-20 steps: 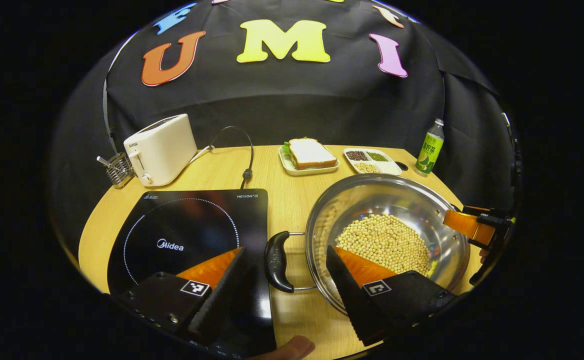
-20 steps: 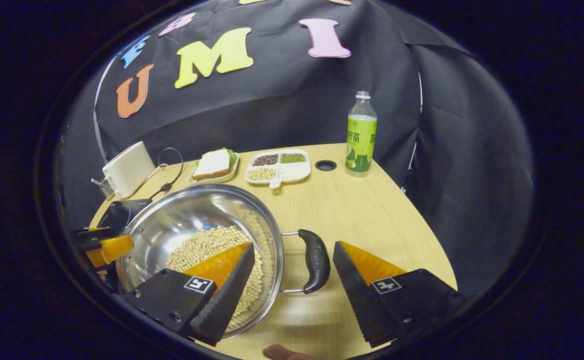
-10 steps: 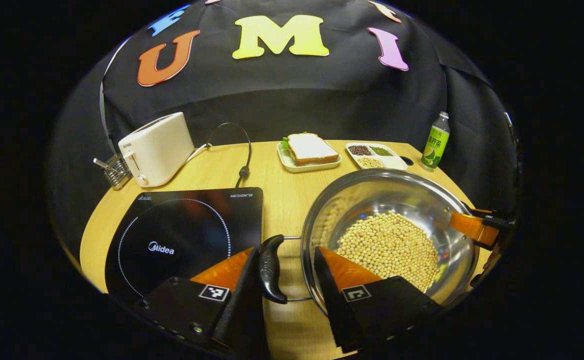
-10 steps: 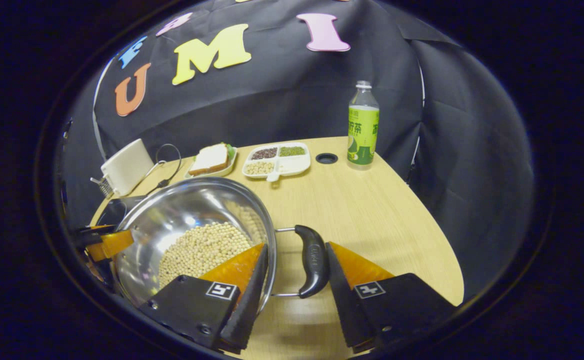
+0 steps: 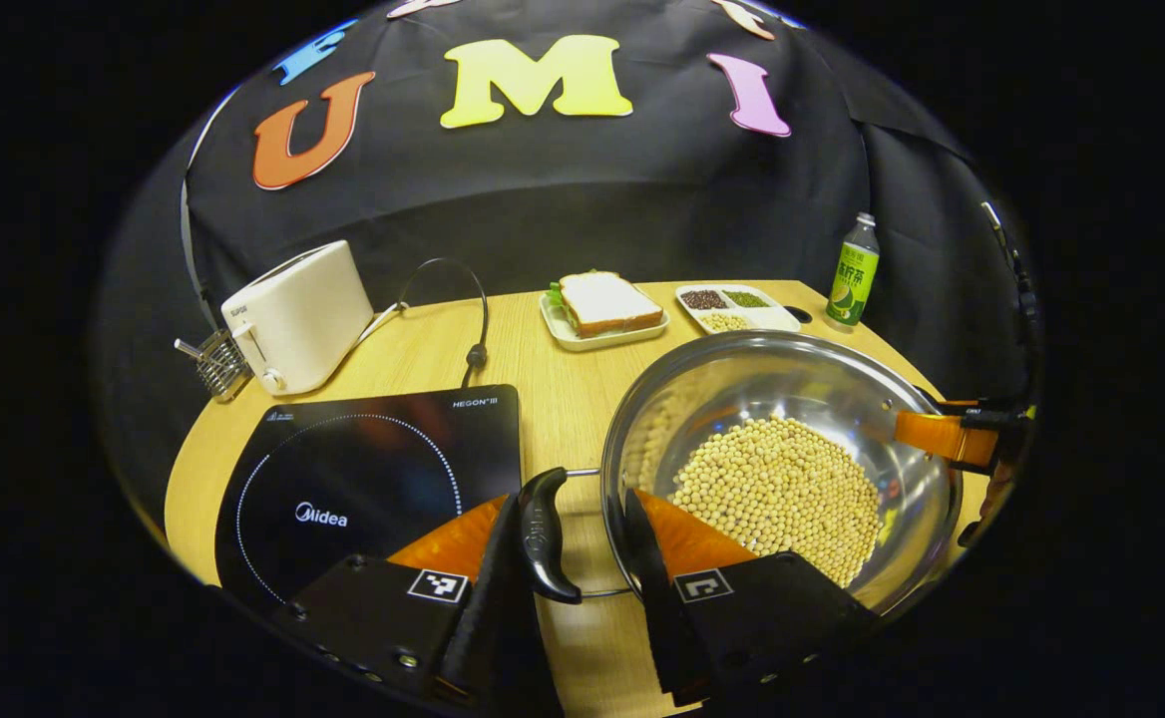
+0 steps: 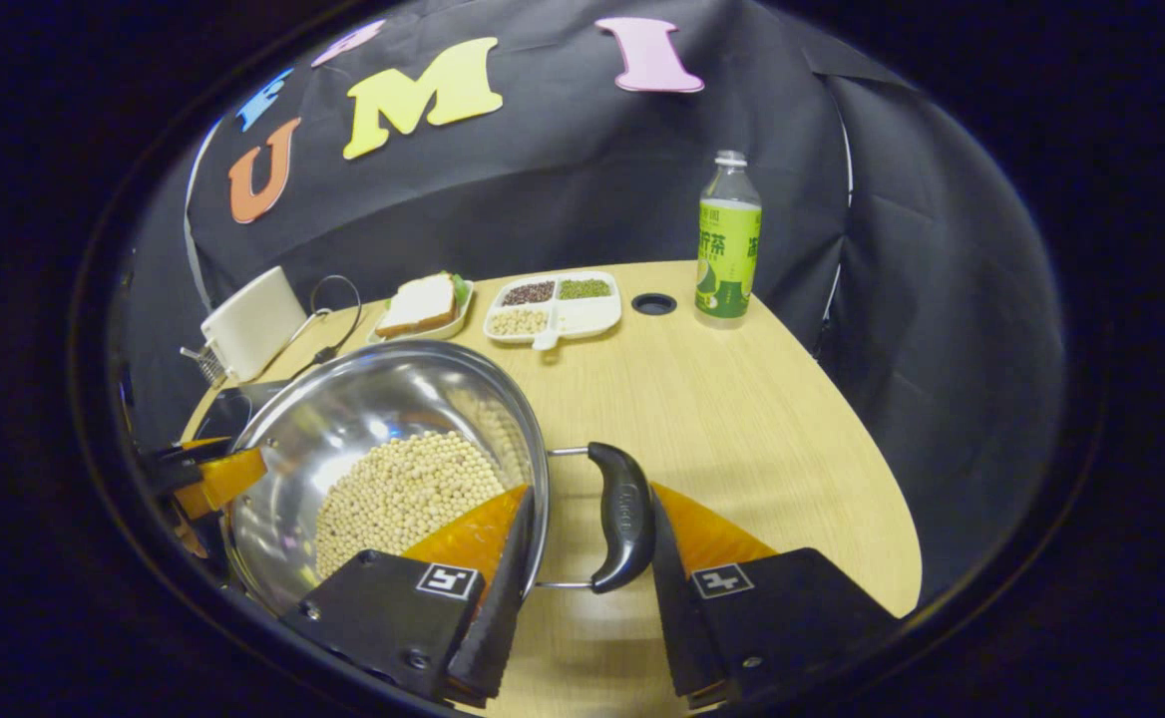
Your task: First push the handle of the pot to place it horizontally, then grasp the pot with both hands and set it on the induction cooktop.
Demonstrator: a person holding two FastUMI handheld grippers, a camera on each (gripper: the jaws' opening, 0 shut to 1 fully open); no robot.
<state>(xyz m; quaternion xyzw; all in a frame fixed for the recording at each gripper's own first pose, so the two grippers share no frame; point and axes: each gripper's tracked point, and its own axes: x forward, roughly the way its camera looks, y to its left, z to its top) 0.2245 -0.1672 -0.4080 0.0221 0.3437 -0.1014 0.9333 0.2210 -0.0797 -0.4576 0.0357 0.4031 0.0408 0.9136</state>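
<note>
A shiny steel pot half full of pale beans sits on the desk, lower right in the left gripper view. Each gripper, left and right, straddles a black side handle, partly closed; firm contact is unclear. The cooktop lies lower left.

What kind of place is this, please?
It looks like a mock kitchen set in a booth: an induction cooktop, a toaster and a steel pot of beans share one wooden table.

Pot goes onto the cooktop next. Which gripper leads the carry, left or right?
Left. The left gripper brackets the pot handle beside the induction cooktop; the right gripper takes the far handle and follows.
</note>
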